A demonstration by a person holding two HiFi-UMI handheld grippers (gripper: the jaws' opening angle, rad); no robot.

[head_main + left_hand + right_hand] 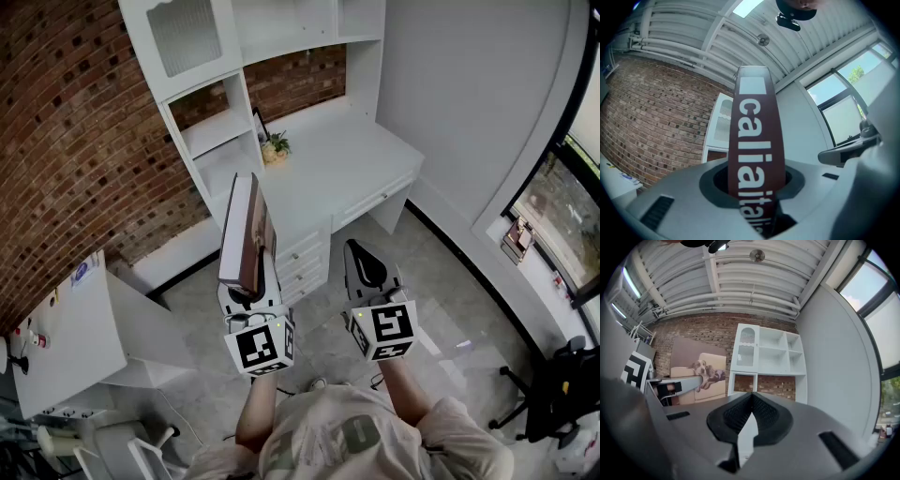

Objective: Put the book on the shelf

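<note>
A book [246,234] with a dark red spine and white lettering stands upright in my left gripper [248,291], which is shut on its lower end. In the left gripper view the spine [755,154] rises straight up between the jaws. The book's cover, with a dog on a sofa [701,376], shows at the left of the right gripper view. My right gripper [367,272] is beside it, shut and holding nothing, its tips meeting [752,401]. The white shelf unit [225,131] over a desk [337,164] is ahead, below the grippers.
A small potted plant [276,146] sits on the desk by the shelf. A brick wall [75,141] is on the left, a white cabinet [66,328] at lower left. A black chair [558,389] stands at the right near the window.
</note>
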